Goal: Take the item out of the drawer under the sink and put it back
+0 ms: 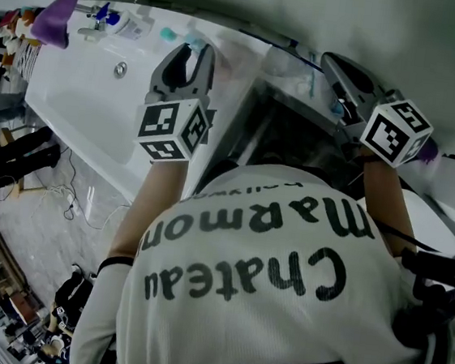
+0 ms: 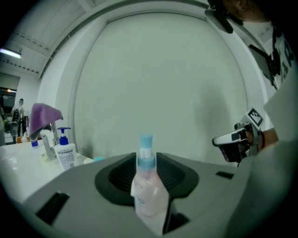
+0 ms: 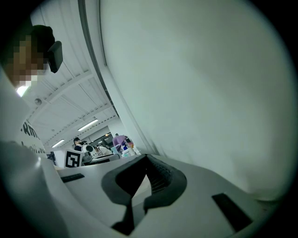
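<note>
Over the dark open drawer point(image 1: 297, 140), my left tongs point(image 2: 147, 167) pinch a pale pink blue-capped pump bottle point(image 2: 149, 195); my right tongs point(image 3: 144, 179) are spread and empty. Removal looks done; the return remains.

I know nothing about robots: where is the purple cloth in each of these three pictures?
Head view: cloth at the top left corner.
Left gripper view: cloth at the left edge, draped over the tap.
Right gripper view: cloth tiny and far off, left of centre.
Shared landmark: the pump bottle with a blue top, right beside it.
</note>
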